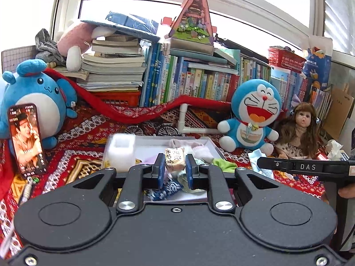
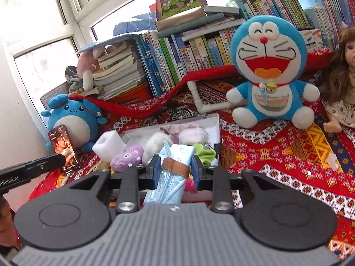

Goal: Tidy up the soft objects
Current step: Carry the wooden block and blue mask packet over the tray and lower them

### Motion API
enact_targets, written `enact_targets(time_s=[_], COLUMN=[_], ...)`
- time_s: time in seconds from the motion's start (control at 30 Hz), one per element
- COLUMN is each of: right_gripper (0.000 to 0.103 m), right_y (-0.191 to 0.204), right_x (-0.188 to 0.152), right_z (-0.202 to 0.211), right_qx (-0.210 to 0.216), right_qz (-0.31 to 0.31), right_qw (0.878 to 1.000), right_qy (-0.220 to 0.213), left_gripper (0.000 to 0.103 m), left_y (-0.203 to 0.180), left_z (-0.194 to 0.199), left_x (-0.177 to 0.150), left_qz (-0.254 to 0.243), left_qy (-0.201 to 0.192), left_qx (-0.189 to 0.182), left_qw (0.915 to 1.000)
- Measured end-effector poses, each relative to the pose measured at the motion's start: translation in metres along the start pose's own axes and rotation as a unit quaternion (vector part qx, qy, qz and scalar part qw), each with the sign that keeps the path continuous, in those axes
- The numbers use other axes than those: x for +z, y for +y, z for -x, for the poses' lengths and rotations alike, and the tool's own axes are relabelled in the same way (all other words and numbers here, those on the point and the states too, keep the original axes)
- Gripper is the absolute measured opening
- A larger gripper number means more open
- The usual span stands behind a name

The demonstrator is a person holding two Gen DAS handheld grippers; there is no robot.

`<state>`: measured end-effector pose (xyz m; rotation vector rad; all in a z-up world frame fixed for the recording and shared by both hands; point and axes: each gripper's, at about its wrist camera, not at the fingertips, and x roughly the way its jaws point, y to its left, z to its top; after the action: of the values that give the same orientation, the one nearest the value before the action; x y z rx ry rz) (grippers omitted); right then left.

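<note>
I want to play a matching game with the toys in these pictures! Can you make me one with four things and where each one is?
Things:
1. beige packet
2. bundle of blue face masks
3. phone
4. long-haired doll

Places:
A. leaning against the round blue plush
B. pinched in the left gripper
C. sitting next to the Doraemon plush
D. pinched in the right gripper

Pairs: 1-B, 2-D, 3-A, 4-C
</note>
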<state>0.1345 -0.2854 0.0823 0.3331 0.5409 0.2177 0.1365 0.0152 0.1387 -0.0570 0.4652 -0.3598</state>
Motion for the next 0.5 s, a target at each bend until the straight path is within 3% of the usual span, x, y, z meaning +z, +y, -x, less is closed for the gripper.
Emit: enact_targets(time_s=[0.27, 0.5], right_gripper=[0.034, 0.034], right_y=[0.012, 0.03], right_x=[0.021, 0.034], right_z=[-0.016, -0.04], right_qx=[0.02, 0.028], right_qz=[-0.008, -0.001], right_qw=[1.0, 0.999], right_qy=[-0.015, -0.025], left_gripper=[0.018, 0.018], left_y=[0.024, 0.026], left_z=[-0.01, -0.058], left_x=[0.042, 0.057], left_qz=[-0.009, -0.004], left_qy=[0.016, 0.089], left_qx=[0.009, -0.008], left_qw=[0.9998, 0.996])
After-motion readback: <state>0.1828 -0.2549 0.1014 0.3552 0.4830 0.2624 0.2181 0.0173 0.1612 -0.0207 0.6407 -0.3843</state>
